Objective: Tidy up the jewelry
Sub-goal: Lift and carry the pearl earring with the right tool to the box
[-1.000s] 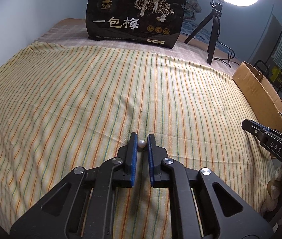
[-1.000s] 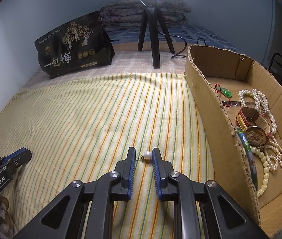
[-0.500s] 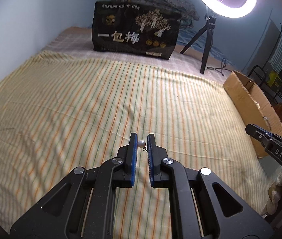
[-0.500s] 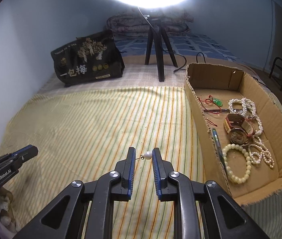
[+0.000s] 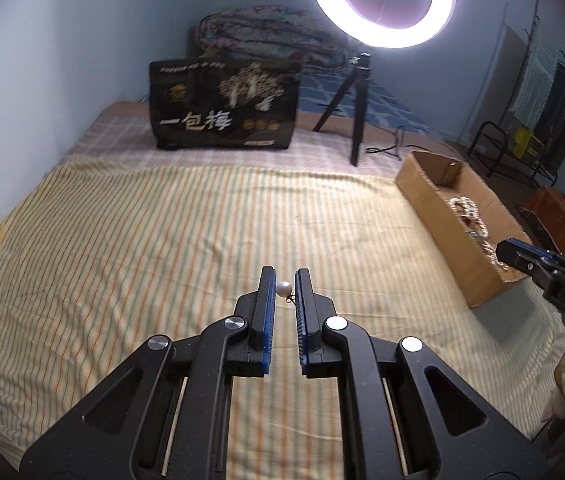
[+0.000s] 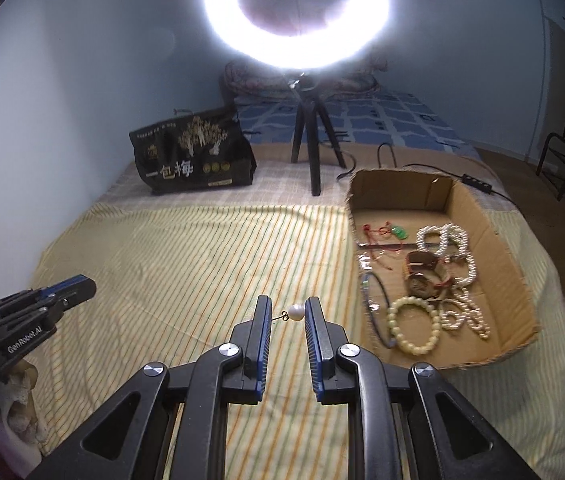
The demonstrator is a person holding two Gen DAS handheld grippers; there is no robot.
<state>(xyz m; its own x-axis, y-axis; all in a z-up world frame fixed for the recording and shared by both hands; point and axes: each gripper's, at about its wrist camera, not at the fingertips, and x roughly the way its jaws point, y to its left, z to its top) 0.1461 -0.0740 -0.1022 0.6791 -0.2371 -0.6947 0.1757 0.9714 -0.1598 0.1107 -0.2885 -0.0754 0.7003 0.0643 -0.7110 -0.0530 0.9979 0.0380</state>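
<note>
My left gripper (image 5: 283, 286) is shut on a pearl earring (image 5: 284, 289), held high above the striped cloth (image 5: 162, 240). My right gripper (image 6: 287, 312) is shut on a second pearl earring (image 6: 296, 312), also lifted above the cloth. A cardboard box (image 6: 506, 256) to the right holds pearl necklaces (image 6: 462, 248), a bead bracelet (image 6: 414, 326), a watch (image 6: 422, 276) and a green pendant (image 6: 400, 233). The box also shows in the left wrist view (image 5: 434, 204). The right gripper shows at the right edge of the left wrist view (image 5: 522, 258); the left gripper shows at the left of the right wrist view (image 6: 70, 290).
A black snack bag (image 5: 222, 110) stands at the far end of the bed. A ring light (image 5: 382, 0) on a tripod (image 5: 356, 112) stands beside it, its cable running behind the box. A folded quilt (image 5: 262, 36) lies by the wall.
Both grippers have risen and tilted up with their earrings, so the bed looks smaller and the box interior, ring light and back wall have come into view.
</note>
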